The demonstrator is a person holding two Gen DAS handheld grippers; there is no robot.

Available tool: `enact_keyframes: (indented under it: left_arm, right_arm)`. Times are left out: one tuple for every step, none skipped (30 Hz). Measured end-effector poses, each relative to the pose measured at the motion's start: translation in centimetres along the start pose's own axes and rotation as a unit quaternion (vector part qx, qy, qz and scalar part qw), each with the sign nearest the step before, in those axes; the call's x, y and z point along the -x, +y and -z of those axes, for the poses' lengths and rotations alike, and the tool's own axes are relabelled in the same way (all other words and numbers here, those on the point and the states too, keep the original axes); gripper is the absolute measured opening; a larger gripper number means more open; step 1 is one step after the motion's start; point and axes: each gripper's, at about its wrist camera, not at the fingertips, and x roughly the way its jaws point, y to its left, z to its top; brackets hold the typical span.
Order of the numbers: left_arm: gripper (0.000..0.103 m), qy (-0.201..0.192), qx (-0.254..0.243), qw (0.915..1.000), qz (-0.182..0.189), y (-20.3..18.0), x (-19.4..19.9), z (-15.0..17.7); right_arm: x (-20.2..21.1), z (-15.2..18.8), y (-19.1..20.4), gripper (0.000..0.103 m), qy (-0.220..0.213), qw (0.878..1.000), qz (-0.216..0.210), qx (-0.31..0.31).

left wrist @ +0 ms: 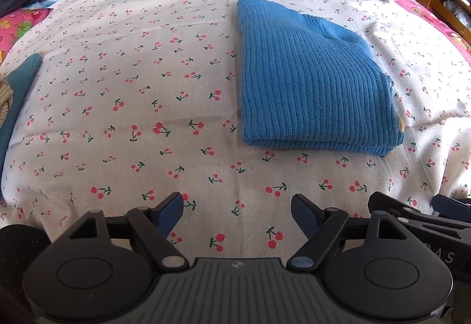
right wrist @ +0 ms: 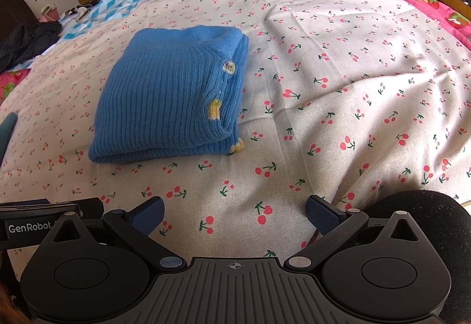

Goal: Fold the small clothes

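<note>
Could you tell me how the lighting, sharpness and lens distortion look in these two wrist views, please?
Left wrist: even daylight, strong fisheye bowing of the cherry-print sheet, blue sweater sharp, dark corner vignetting. Right wrist: the same curvature, soft shadows in the sheet's wrinkles on the right, the sweater's ribbing crisp, no glare.

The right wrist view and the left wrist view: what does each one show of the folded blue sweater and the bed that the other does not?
Only the right wrist view shows the sweater's button, its yellow trim and the open right gripper. Only the left wrist view shows a striped cloth lying on a teal garment at the left edge, and the open left gripper. Both show the folded blue sweater on the cherry-print sheet, untouched.
</note>
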Motion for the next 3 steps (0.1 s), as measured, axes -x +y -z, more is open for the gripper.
enact_keyframes:
  left_arm:
    - [0.084,-0.002,-0.001,1.0,-0.002,-0.06,0.04,0.03]
    - [0.084,-0.004,-0.002,1.0,-0.005,-0.13,0.07,0.07]
    - [0.084,-0.006,-0.003,1.0,-0.007,-0.18,0.12,0.09]
  right_arm:
    - [-0.02,-0.03,-0.06,0.103,0.001,1.0,-0.001,-0.002]
    - [-0.04,-0.01,-0.06,0.103,0.002,1.0,0.0,-0.002]
    - [-0.06,-0.05,-0.08,0.103,0.002,1.0,0.0,-0.002]
